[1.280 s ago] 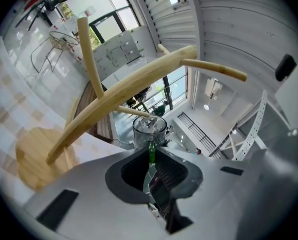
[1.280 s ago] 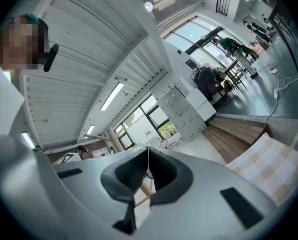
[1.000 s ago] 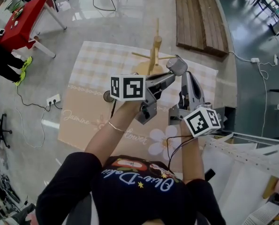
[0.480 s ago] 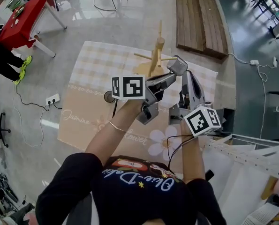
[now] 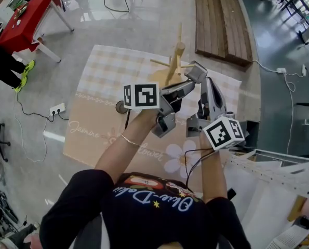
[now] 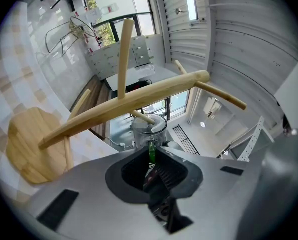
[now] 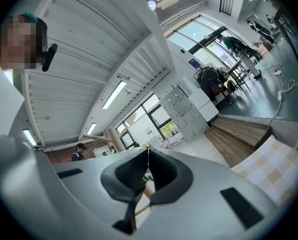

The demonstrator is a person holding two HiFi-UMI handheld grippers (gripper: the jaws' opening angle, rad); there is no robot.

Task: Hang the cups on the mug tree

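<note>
- Since a second ago, both grippers have barely shifted.
- The left gripper [image 6: 151,156] pinches the green handle [image 6: 151,150] of a clear glass cup [image 6: 150,128] — just ahead of its tips, against the pale wooden mug tree [image 6: 123,100].
- The right gripper [image 7: 147,165] — jaws pressed together, empty.

The mug tree [image 5: 175,61] is pale bare wood, the cup [image 6: 149,129] clear with a green strip [image 6: 151,153] on it, the mat [image 5: 105,74] beige-and-white check above a tan band with white flowers, the table [image 5: 24,25] red, and the shirt [image 5: 144,217] black.
</note>
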